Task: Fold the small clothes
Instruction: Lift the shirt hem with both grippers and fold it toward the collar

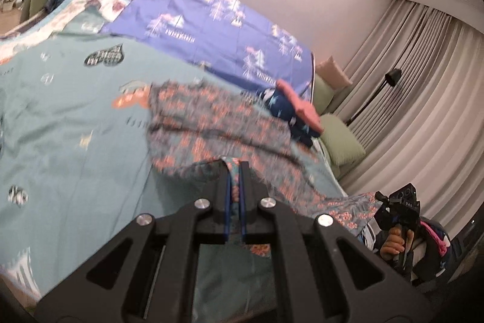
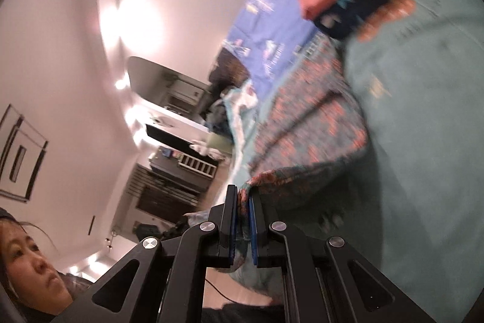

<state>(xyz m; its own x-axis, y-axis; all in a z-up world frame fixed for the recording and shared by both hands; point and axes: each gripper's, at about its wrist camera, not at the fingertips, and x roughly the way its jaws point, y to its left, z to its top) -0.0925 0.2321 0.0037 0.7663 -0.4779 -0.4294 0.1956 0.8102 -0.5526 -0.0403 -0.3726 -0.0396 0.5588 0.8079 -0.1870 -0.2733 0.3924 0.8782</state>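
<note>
- Teal cloth with coral flowers, the small garment (image 1: pixel 217 123), lies on the teal bedspread (image 1: pixel 75 126), its near hem lifted off it.
- Beyond it, near the bed's far edge, a folded stack (image 1: pixel 295 111) of navy and coral pieces sits, just beside the purple sheet (image 1: pixel 211 20); motion blur hides whether garment and stack touch.
- Bare bedspread spreads wide on one side of the garment.
- Left gripper (image 1: pixel 235 168) is clamped on the hem.
- Right gripper (image 2: pixel 243 197) pinches another part of that edge, jaws nearly together.
</note>
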